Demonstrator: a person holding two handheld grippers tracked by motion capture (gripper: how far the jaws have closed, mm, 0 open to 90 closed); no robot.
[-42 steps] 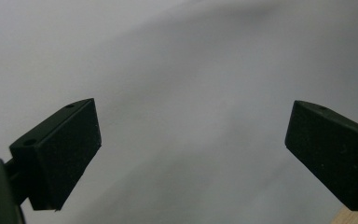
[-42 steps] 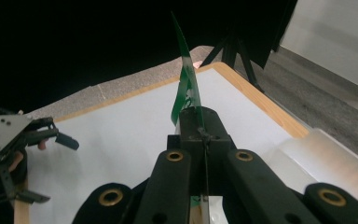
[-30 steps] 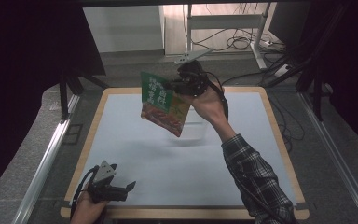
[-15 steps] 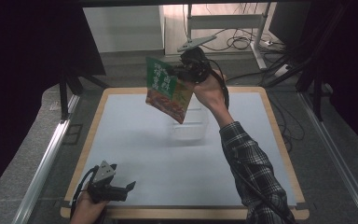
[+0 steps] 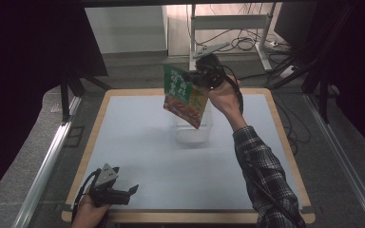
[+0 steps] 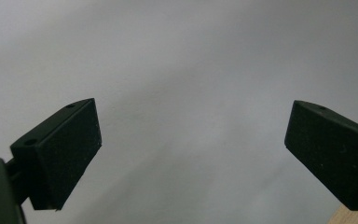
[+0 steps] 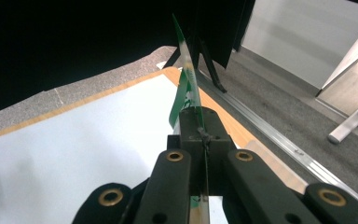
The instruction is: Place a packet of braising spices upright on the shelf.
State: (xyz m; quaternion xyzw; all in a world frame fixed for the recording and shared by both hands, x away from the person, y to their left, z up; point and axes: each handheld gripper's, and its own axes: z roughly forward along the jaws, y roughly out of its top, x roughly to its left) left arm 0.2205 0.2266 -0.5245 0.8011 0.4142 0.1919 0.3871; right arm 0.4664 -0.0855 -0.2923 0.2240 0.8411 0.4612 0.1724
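My right gripper point(image 5: 200, 78) is raised above the back half of the table, shut on the top edge of a green and red food packet point(image 5: 184, 96). The packet hangs tilted below it, in front of a clear plastic container point(image 5: 193, 130) that stands on the white mat point(image 5: 138, 142). In the right gripper view the packet point(image 7: 188, 86) shows edge-on, pinched between the closed jaws of the right gripper point(image 7: 200, 128). My left gripper point(image 5: 131, 192) rests at the table's front left corner in a hand. In its own view the left gripper point(image 6: 191, 149) is open over bare white mat.
The mat lies on a wooden table top point(image 5: 285, 142) with a raised edge. A metal rail point(image 5: 47, 161) runs along the left side and another point(image 5: 347, 166) along the right. Cables and a stand's legs point(image 5: 247, 45) lie on the floor behind the table.
The right gripper has carried the packet to the right and slightly toward the back, over the clear container. The left gripper has stayed put.
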